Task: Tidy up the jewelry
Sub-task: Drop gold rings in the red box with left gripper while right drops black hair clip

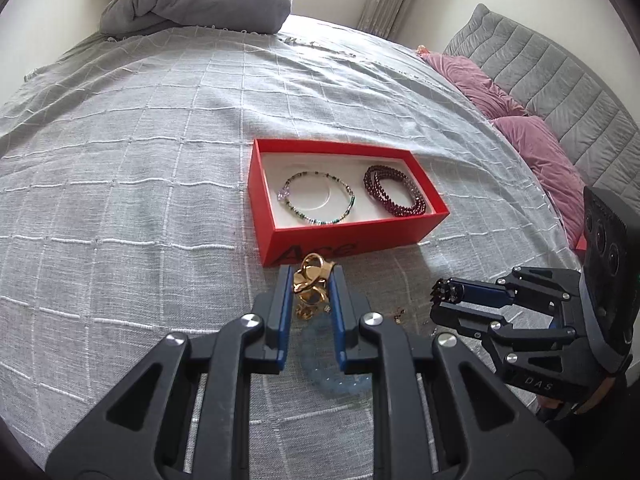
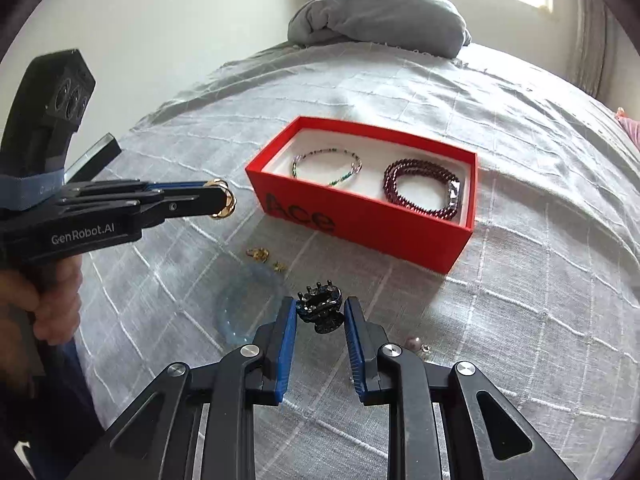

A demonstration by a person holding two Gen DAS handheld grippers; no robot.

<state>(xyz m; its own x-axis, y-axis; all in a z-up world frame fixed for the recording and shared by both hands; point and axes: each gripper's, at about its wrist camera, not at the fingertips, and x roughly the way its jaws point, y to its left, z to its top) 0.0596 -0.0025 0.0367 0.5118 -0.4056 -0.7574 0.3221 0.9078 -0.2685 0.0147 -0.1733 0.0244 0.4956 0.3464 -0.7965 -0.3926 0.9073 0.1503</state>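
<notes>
Red box (image 1: 344,236): on the bedspread; green bead bracelet (image 1: 320,199) and dark red bead bracelet (image 1: 394,196) already inside.
Left gripper (image 1: 311,280): clamped on gold chain piece (image 1: 310,276), above the cover.
Right gripper (image 2: 320,312): clamped on black stone ring (image 2: 320,308).
Left to do: blue bracelet (image 2: 250,304), small gold bits (image 2: 258,254), pearl (image 2: 412,343) lie loose near the box.

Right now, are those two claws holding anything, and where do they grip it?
Yes. The left claw pinches a gold chain-link bracelet by its bunched links. The right claw clamps a small black jewelled hair clip across its sides.
</notes>
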